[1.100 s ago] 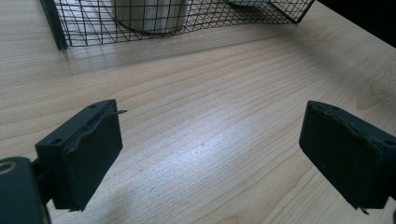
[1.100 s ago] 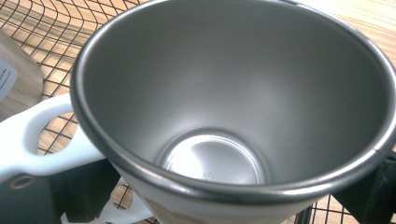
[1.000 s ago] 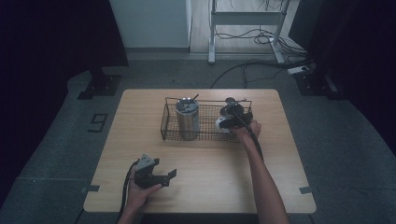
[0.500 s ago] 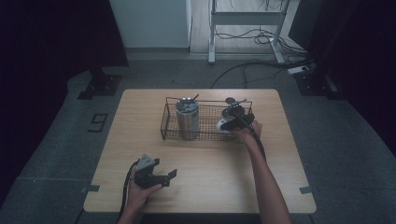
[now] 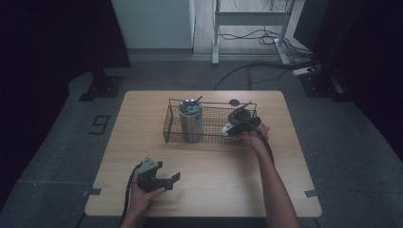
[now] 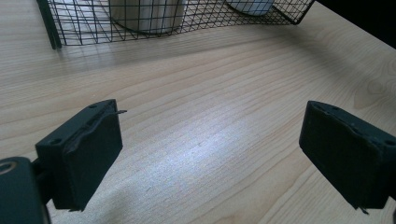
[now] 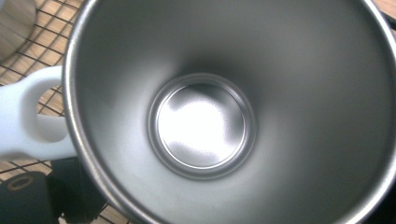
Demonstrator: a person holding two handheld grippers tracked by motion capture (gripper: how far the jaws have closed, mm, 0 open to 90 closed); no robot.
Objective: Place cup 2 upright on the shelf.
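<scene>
Right claw [image 5: 239, 124] at mug [image 7: 224, 112] in wire basket [image 5: 172, 124] — jaws just opening, grip unclear (steel inside seen close-up), left claw [image 6: 210, 154] released.

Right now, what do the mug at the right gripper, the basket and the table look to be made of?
The mug has a brushed, steel-like metal inside with soft reflections, and its white handle looks like plastic or a coated part. The basket is thin black wire mesh, probably coated metal. The table shows pale wood grain, either wood or a laminate.
</scene>
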